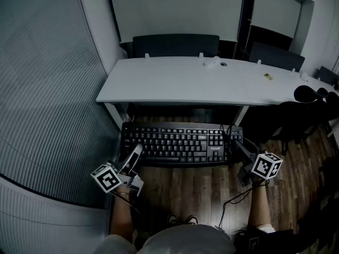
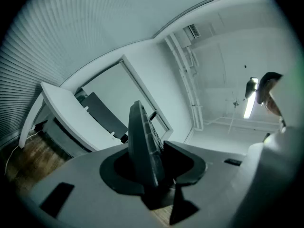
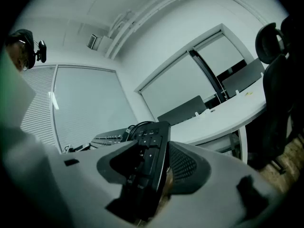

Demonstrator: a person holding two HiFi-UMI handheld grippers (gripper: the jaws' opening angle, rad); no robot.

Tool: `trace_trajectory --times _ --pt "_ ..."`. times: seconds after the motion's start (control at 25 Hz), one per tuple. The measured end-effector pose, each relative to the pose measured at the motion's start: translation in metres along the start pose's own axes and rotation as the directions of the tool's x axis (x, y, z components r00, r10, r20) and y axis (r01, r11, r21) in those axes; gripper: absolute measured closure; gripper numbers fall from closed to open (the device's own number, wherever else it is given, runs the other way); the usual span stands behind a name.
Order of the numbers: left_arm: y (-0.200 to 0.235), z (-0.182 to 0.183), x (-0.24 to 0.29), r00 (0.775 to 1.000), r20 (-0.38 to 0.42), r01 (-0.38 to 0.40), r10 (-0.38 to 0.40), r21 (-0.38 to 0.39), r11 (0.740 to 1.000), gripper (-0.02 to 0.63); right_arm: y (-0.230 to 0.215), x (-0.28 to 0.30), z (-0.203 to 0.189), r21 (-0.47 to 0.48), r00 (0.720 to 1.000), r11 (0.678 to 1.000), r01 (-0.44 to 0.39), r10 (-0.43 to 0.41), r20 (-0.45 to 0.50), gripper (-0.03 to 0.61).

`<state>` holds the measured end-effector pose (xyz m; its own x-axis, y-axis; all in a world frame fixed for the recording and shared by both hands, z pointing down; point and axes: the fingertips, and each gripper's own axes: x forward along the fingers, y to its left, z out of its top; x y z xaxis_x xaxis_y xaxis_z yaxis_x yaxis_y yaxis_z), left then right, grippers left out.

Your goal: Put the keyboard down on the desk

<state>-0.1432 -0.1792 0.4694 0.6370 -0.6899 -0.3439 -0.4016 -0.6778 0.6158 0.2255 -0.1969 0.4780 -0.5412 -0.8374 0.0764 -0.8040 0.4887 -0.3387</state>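
Note:
A black keyboard hangs level in the air in front of the white desk, below its front edge and over the wooden floor. My left gripper is shut on the keyboard's left end, which shows edge-on as a dark slab between the jaws in the left gripper view. My right gripper is shut on the right end, where the number-pad keys fill the gap between the jaws. A black cable trails down from the right end.
Dark chairs stand behind the desk, and another black chair at its right. Small items and a yellow tag lie on the desktop. A ribbed grey wall curves along the left. My feet show below.

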Motion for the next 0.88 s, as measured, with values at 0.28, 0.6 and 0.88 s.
trace_trajectory --times 0.28,0.6,0.88 --pt "0.000 -0.003 -0.005 1.000 0.014 0.002 -0.002 -0.017 1.000 0.460 0.003 -0.003 0.002 -0.027 1.000 1.000 0.006 -0.007 -0.010 0.364" --pt "0.006 -0.009 -0.009 0.999 0.028 -0.014 0.015 -0.041 0.999 0.460 0.005 -0.001 0.005 -0.033 1.000 0.999 0.018 -0.018 -0.010 0.364" --pt "-0.005 -0.006 -0.013 1.000 0.024 -0.016 0.017 -0.029 0.999 0.460 0.009 -0.004 0.009 -0.023 1.000 1.000 0.007 -0.006 0.007 0.364"
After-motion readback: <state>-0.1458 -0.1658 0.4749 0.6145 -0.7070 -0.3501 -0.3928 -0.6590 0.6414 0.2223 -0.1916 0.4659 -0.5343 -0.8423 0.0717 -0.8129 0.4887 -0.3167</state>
